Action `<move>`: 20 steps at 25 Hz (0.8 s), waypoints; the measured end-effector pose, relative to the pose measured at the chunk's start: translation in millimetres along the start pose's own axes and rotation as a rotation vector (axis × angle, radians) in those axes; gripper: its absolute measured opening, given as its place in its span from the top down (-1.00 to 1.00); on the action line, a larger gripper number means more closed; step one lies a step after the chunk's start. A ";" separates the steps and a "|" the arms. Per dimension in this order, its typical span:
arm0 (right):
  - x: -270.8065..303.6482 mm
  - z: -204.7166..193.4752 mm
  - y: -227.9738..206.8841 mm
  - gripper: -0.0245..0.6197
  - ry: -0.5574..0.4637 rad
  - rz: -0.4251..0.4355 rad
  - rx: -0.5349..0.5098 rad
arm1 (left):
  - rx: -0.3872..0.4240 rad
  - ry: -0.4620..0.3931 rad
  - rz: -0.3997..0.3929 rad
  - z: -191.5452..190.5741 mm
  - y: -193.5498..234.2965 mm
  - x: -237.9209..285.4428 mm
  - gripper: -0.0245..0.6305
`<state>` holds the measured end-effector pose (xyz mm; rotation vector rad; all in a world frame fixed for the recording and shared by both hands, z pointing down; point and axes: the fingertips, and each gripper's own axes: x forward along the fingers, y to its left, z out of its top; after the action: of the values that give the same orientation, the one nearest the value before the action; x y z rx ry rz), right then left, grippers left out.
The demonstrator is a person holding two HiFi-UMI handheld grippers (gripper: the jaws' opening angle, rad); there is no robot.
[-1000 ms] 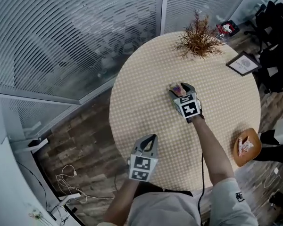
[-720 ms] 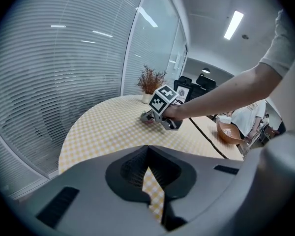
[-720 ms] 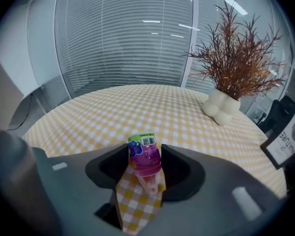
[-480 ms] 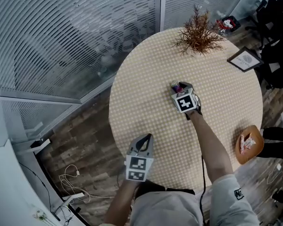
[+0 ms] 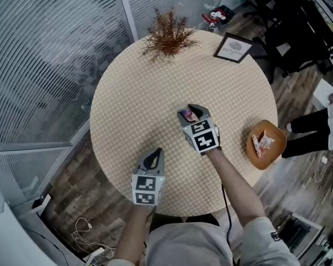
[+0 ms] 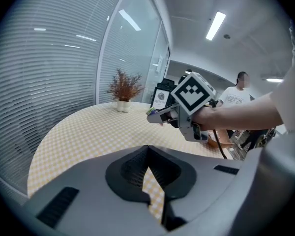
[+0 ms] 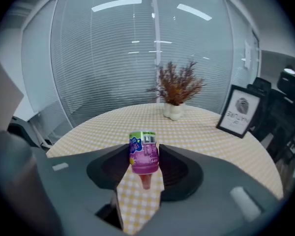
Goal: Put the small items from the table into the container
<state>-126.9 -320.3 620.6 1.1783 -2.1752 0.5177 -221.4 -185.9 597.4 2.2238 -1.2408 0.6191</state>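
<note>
Right gripper [image 5: 188, 113] is now raised off the table [image 5: 133, 87] and sits nearer the person than a second ago, its jaws clamped on the small purple cup [image 7: 144, 154], which hangs clear of the checked cloth. Left gripper [image 5: 153, 157]: clenched, nothing in it, hovering at the near edge. Container [image 5: 275, 155]: orange bowl at the right, by the table's edge, with one wrapped item [image 5: 261, 143] already inside. Step in hand, as judged: carrying. Next move calls for a swing right over the bowl, then release.
</note>
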 end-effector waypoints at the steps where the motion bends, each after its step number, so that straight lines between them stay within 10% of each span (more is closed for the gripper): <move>1: -20.5 -5.2 -13.6 0.37 -0.015 -0.030 0.022 | 0.015 -0.001 -0.022 4.2 -13.8 6.7 0.92; 12: -244.2 -143.0 -167.4 0.37 -0.033 -0.364 0.272 | 0.139 0.013 -0.233 21.8 -188.6 47.1 0.92; 20: -290.2 -253.8 -220.7 0.37 0.038 -0.441 0.446 | 0.198 0.052 -0.282 9.5 -259.9 49.7 0.92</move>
<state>264.4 -110.1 625.8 1.8076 -1.7320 0.8409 29.2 -106.7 565.0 2.4694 -0.8485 0.7059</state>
